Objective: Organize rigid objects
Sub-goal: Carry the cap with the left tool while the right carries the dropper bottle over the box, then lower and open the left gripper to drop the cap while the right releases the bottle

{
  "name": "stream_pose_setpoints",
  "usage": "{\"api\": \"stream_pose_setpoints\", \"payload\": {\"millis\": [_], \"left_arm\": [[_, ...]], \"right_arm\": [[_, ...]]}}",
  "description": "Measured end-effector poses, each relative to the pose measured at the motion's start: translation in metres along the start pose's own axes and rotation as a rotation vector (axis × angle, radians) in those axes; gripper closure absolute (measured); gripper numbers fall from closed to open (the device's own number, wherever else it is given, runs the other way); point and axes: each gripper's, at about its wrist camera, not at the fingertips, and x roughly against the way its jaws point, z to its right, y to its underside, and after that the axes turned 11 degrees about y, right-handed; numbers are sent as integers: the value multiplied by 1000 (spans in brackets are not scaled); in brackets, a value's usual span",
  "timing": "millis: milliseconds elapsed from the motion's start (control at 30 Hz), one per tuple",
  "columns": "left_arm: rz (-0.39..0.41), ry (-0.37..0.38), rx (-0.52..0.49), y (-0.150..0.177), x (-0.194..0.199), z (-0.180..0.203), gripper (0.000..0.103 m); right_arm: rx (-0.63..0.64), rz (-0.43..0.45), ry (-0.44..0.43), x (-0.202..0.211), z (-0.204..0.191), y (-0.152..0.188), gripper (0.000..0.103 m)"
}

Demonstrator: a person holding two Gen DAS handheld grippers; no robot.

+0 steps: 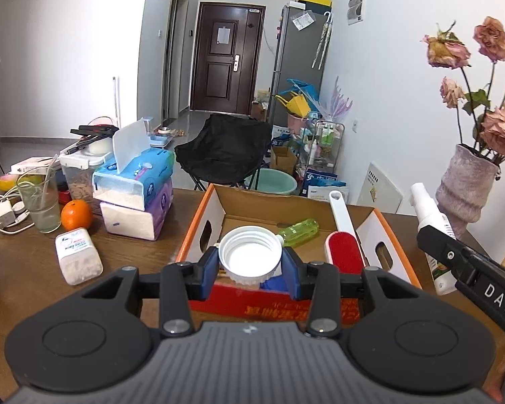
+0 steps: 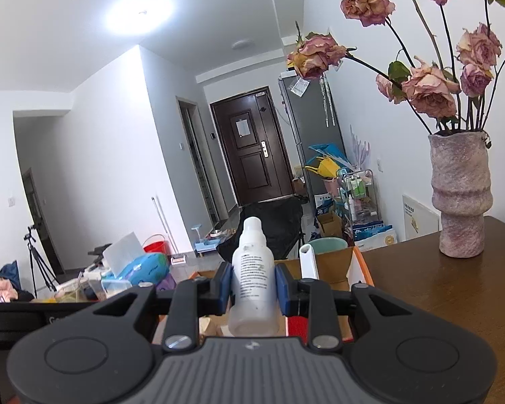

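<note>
My left gripper [image 1: 250, 262] is shut on a white screw lid [image 1: 250, 256], held open side toward the camera above the near edge of an orange-rimmed cardboard box [image 1: 198, 222]. Inside the box lie a green bottle [image 1: 299, 231] and a red lint brush with a white handle [image 1: 342, 245]. My right gripper [image 2: 253, 288] is shut on a white plastic bottle [image 2: 253, 286], held upright above the box [image 2: 362, 266]. In the left wrist view the same bottle [image 1: 432, 222] and the right gripper's finger [image 1: 454, 256] show at the right of the box.
On the brown table [image 1: 27, 276] at left stand a small white container [image 1: 77, 256], an orange [image 1: 76, 214], a glass [image 1: 41, 202], stacked tissue packs [image 1: 138, 195] and a charger with cable. A pink vase with dried roses [image 2: 461, 198] stands at the table's right. A black chair [image 1: 224, 148] is behind.
</note>
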Motion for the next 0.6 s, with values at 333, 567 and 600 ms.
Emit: {"api": "stream_pose_setpoints", "payload": {"millis": [333, 567, 600], "left_arm": [[-10, -56, 2, -23, -42, -2, 62], [-4, -99, 18, -37, -73, -9, 62], [-7, -107, 19, -38, -78, -10, 62]], "right_arm": [[-18, -29, -1, -44, -4, -5, 76], [-20, -68, 3, -88, -7, -6, 76], [-20, -74, 6, -94, -7, -6, 76]]}}
